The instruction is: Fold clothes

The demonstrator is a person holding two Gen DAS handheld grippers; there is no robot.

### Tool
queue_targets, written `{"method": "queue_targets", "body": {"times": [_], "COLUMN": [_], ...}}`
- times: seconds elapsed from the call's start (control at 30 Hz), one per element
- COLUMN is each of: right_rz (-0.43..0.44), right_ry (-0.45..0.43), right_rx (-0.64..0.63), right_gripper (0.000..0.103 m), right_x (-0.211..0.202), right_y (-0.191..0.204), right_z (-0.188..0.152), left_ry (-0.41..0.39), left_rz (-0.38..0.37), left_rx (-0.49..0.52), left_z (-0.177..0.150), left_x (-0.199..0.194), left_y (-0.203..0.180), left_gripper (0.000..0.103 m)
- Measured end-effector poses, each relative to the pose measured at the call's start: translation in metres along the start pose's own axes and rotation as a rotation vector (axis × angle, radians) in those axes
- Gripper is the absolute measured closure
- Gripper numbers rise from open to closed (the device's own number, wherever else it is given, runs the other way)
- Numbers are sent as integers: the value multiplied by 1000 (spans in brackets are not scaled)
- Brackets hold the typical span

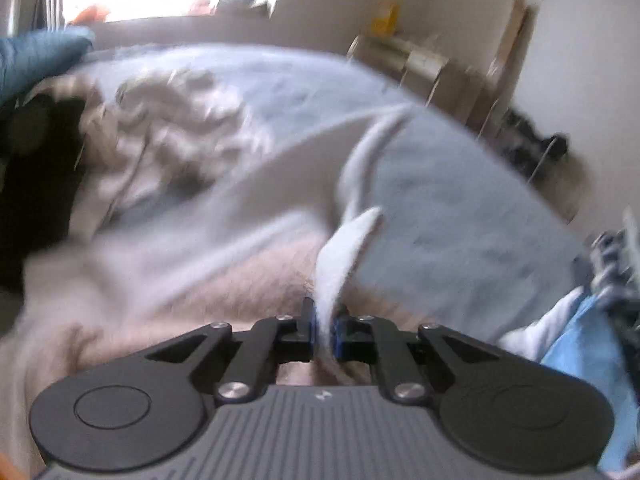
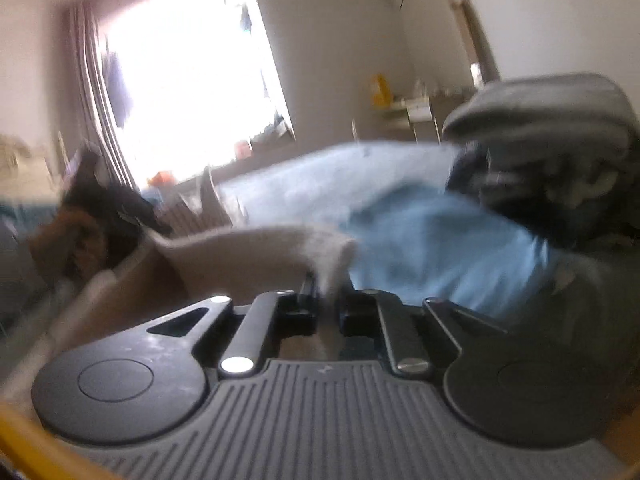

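Both views are blurred by motion. In the left wrist view my left gripper is shut on a white edge of a pale beige-pink garment that spreads over the light blue bed sheet. The white strip rises from between the fingers. In the right wrist view my right gripper is shut on a corner of the same pale garment, which stretches out to the left and hangs lifted above the bed. Behind it lie a blue garment and a dark folded pile.
A rumpled beige heap and a black item lie at the left of the bed; a teal sleeve shows top left. Blue and white clothes sit at the right. A bright window, curtain and shelves stand behind.
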State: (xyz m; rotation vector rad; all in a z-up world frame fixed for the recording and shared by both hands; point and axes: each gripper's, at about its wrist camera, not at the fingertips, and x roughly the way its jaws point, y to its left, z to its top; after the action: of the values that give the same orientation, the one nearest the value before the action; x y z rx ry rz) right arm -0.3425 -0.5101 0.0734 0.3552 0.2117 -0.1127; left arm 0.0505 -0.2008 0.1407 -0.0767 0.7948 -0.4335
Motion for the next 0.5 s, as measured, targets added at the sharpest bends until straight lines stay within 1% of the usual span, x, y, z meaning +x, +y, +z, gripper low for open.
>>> {"method": "queue_targets", "body": {"times": [0.07,0.1,0.13,0.2,0.23,0.27,0.33,0.4,0.43,0.47,0.5], "right_rz": [-14,-32,-51,-114,-165,-218,-346,-530,-590,-638,-656], "right_ry": [-36,-45,-50,-38,-45,-54,-103,-143,-137,-121,-100], "right_rx": [12,21,35,59,68,74,108,84,90,117,151], "right_gripper": [96,96,96,96,96,96,97,97,97,96,95], "right_x": [-9,-11,-12,-9,-7,-5,-3,0,1,1,1], "right_y": [-5,-10,-15,-30,-39,-49,-69,-85,-95,-106,-116], "right_z": [12,15,17,17,16,14,12,11,11,9,7], "left_ry": [-31,-35,-18,-24,-34,-43,-58,-33,-30,-33,-38], "left_rz": [-35,-43,-38,-16,-4,-6,-38,-54,-42,-21,8], "left_rx": [8,20,52,122,155,182,226,265,272,272,272], "left_z": [17,28,38,49,53,55,54,50,48,46,44], "left_x": [-5,-2,7,27,37,49,71,91,97,100,100], "left_y": [-13,-24,-38,-65,-79,-90,-108,-122,-125,-127,-126], "left_gripper": [96,93,90,74,72,72,70,53,47,39,38]}}
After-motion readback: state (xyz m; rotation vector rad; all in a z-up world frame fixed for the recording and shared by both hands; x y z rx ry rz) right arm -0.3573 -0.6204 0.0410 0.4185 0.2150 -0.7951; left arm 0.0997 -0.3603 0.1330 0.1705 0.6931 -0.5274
